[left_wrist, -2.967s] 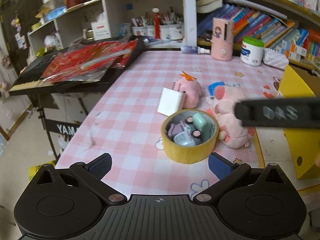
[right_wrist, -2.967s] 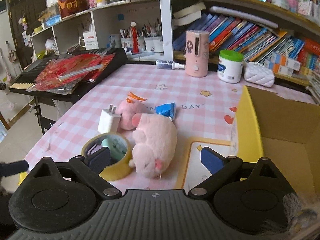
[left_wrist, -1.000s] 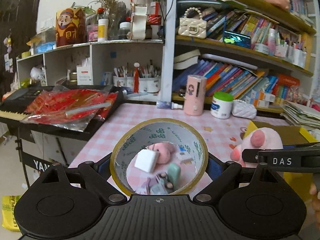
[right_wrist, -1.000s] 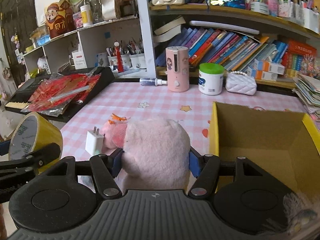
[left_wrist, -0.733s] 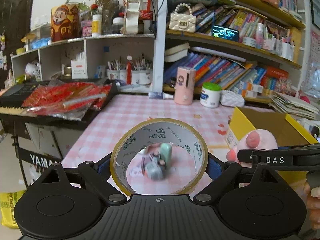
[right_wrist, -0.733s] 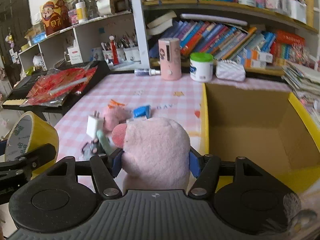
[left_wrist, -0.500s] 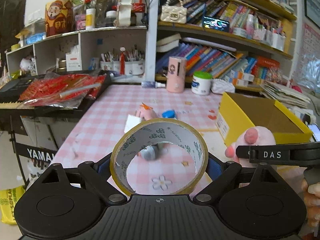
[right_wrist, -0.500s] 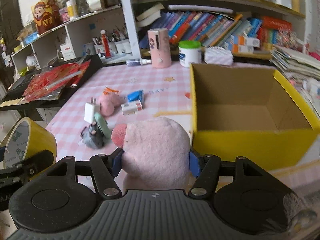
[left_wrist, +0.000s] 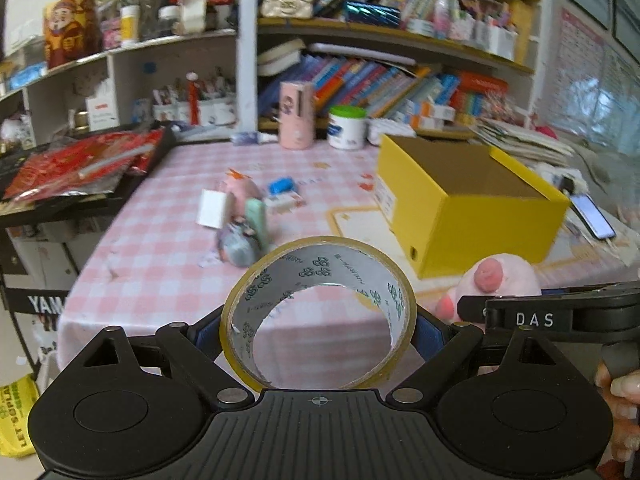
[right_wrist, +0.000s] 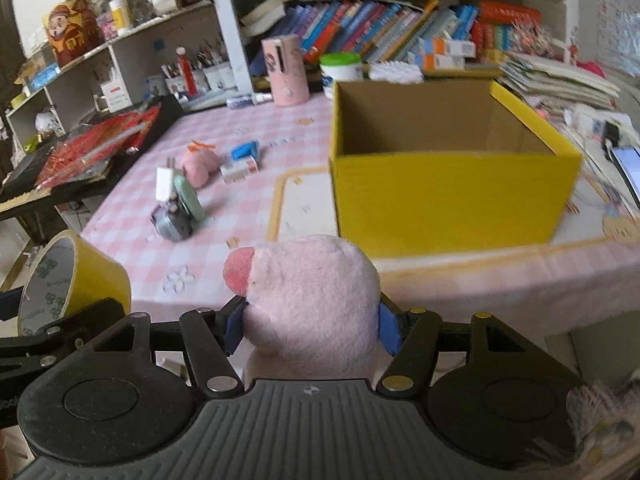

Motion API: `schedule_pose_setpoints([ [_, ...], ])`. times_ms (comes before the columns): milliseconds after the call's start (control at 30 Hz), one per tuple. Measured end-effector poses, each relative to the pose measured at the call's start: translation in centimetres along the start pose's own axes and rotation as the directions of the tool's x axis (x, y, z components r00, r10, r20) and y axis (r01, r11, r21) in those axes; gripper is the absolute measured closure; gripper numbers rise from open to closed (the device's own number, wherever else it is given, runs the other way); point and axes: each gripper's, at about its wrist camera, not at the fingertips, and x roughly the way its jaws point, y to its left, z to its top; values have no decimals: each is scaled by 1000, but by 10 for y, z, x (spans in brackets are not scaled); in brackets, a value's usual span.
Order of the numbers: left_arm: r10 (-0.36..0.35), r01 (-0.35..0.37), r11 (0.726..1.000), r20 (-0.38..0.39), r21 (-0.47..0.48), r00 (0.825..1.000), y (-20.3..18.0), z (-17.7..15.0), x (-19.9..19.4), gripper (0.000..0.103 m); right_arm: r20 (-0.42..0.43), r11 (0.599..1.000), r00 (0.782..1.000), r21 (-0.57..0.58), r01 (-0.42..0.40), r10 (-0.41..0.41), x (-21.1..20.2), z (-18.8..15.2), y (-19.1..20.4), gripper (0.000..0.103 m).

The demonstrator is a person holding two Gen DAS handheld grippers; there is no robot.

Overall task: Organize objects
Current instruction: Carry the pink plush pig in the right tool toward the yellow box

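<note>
My left gripper (left_wrist: 318, 326) is shut on a yellow tape roll (left_wrist: 256, 280), held upright above the table's near edge. The same tape roll (right_wrist: 92, 272) shows at the left of the right wrist view. My right gripper (right_wrist: 310, 326) is shut on a pink plush toy (right_wrist: 312, 292), also visible as the plush toy (left_wrist: 502, 274) in the left wrist view. An open yellow cardboard box (right_wrist: 448, 196) stands on the pink checked table, ahead and to the right. Left on the table lie a toy car (right_wrist: 174, 220), a white charger (right_wrist: 163, 182), a small pink plush (right_wrist: 198, 164) and a blue item (right_wrist: 244, 150).
A black keyboard (left_wrist: 80, 176) with red wrapping on it borders the table's left side. Shelves of books, a pink bottle (left_wrist: 296, 114) and a white jar (left_wrist: 346, 126) line the back. A phone (left_wrist: 592, 216) and papers lie right of the box.
Both grippers have drawn back from the table and swung right with their loads; the yellow box has come fully into view. The toy car lies uncovered on the table where the tape was lifted.
</note>
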Motion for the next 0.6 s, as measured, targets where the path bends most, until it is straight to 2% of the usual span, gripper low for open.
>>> schedule_pose_setpoints([
  [200,-72,74,996,-31,48,997,-19,-6,3,12,-29,996,998,60,58,-57,-13,-21,-19,42],
  [600,-170,176,977,-58,118,984,-50,-3,12,12,-55,973,985,158,169,-162,-31,-38,-53,42],
])
